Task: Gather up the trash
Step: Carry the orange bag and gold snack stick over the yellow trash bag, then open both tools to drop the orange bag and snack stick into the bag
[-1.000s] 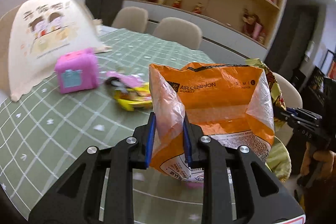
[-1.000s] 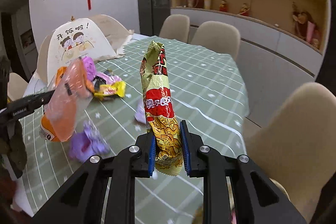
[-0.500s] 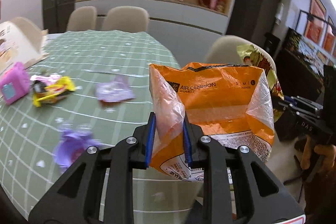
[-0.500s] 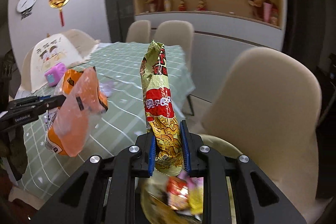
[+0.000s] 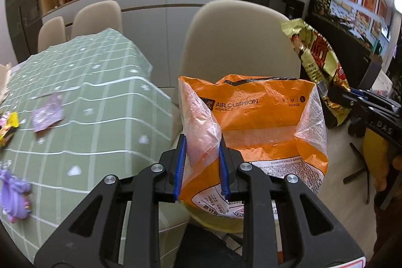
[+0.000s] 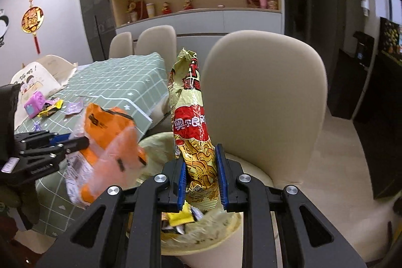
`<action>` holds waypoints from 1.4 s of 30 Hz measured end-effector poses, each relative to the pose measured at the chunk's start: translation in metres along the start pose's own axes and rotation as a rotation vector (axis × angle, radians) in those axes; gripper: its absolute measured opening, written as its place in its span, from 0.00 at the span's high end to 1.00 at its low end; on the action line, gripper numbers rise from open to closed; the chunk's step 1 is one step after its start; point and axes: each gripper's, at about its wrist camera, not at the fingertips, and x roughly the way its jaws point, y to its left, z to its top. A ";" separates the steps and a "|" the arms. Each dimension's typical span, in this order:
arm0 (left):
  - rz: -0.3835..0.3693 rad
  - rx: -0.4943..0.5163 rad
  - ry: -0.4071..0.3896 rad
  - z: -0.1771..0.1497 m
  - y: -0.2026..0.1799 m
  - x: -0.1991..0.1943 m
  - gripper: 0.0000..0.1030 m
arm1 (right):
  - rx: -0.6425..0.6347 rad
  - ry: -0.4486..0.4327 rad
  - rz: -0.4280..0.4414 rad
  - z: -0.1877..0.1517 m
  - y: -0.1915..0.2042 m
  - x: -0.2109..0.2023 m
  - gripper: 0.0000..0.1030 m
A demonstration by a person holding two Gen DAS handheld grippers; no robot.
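Edge of the worktop [image 5: 105, 102], draped in a green checked cloth, falls away just left of the held items; beyond its corner lies open floor [image 6: 339, 150] to the right, bounded by a dark cabinet at the far right. A beige chair [image 6: 266, 97] stands directly behind both grippers, its backrest closing off the space ahead. Below the right gripper sits a pale round bin [image 6: 213, 227] with a bag liner, already containing a yellow wrapper [image 6: 179, 216] and other scraps; the bin stands between the worktop's corner and the chair.

Left gripper [image 5: 202, 165]: fingers clamped on a fold of the orange plastic bag [image 5: 253, 117], printed "AIR CUSHION", which hangs upright off the worktop edge, beside the bin as seen from the right wrist view. Right gripper [image 6: 201, 173]: fingers clamped on the lower part of a tall gold-and-red snack packet [image 6: 192, 122], held upright above the bin's mouth. Both grippers point forward and downward.

Remaining on the worktop: a purple wrapper [image 5: 47, 114], a purple crumpled item [image 5: 13, 195], a pink cube [image 6: 34, 104], a yellow wrapper pile [image 6: 50, 109], and a folded mesh food cover [image 6: 35, 79] at the far end.
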 end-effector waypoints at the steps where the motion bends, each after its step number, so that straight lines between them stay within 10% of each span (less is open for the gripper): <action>1: -0.004 0.001 0.007 0.000 -0.004 0.005 0.78 | 0.002 0.001 -0.004 -0.001 -0.003 0.001 0.80; 12: -0.039 -0.007 0.099 -0.008 -0.029 0.076 0.76 | 0.029 0.024 0.025 -0.013 -0.017 0.013 0.80; 19: -0.118 -0.077 0.161 -0.016 -0.021 0.099 0.58 | 0.039 0.075 0.075 -0.019 -0.008 0.038 0.80; 32: -0.150 -0.157 0.072 -0.013 0.003 0.047 0.45 | 0.046 0.322 0.129 -0.064 0.026 0.125 0.79; 42: -0.157 -0.157 0.004 -0.011 0.016 0.001 0.43 | -0.006 0.267 0.078 -0.061 0.040 0.115 0.70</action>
